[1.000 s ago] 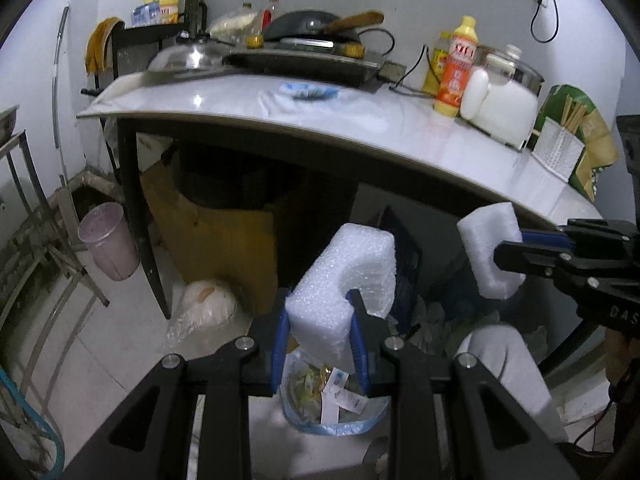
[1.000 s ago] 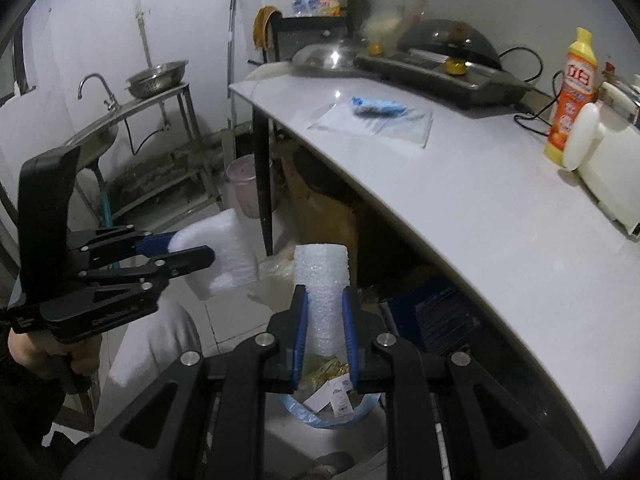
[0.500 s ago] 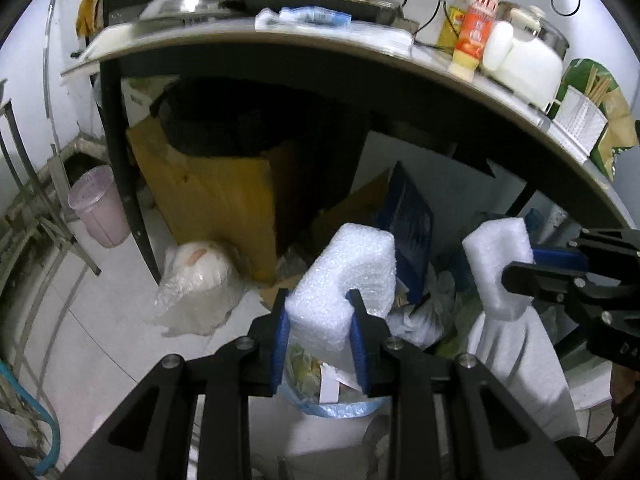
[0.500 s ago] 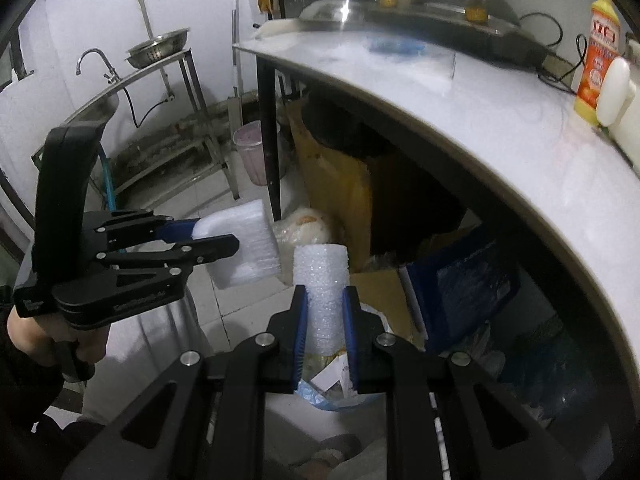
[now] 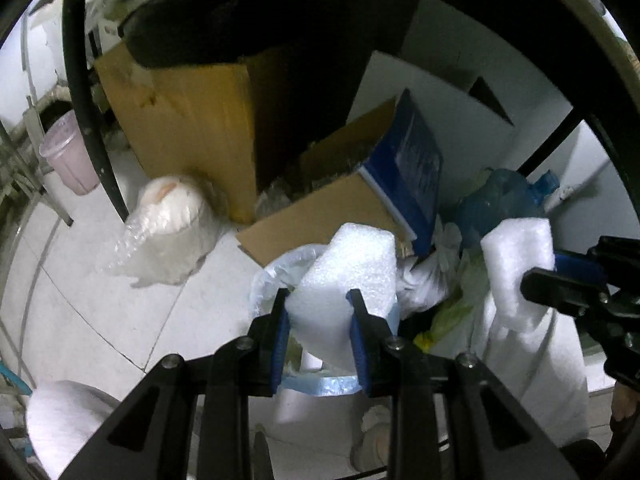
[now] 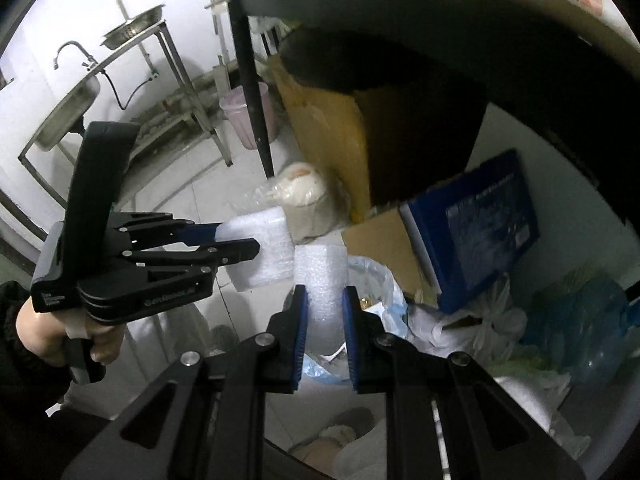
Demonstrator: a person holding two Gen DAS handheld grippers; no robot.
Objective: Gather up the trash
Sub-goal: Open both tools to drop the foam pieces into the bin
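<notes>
While both pairs of fingers stay out of it, I hold two foam pieces over the trash bag.
My left gripper (image 5: 318,322) is clamped on one foam block (image 5: 348,276), my right gripper (image 6: 324,322) on the other foam piece (image 6: 320,280); both hang above the one blue-rimmed trash bag (image 5: 316,384) on the floor beneath the counter (image 6: 440,12). I would centre each over the opening, then release low.

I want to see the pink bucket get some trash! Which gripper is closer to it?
Left. The left gripper hangs on the pink bucket side; the right gripper sits farther off, over the trash bag.
</notes>
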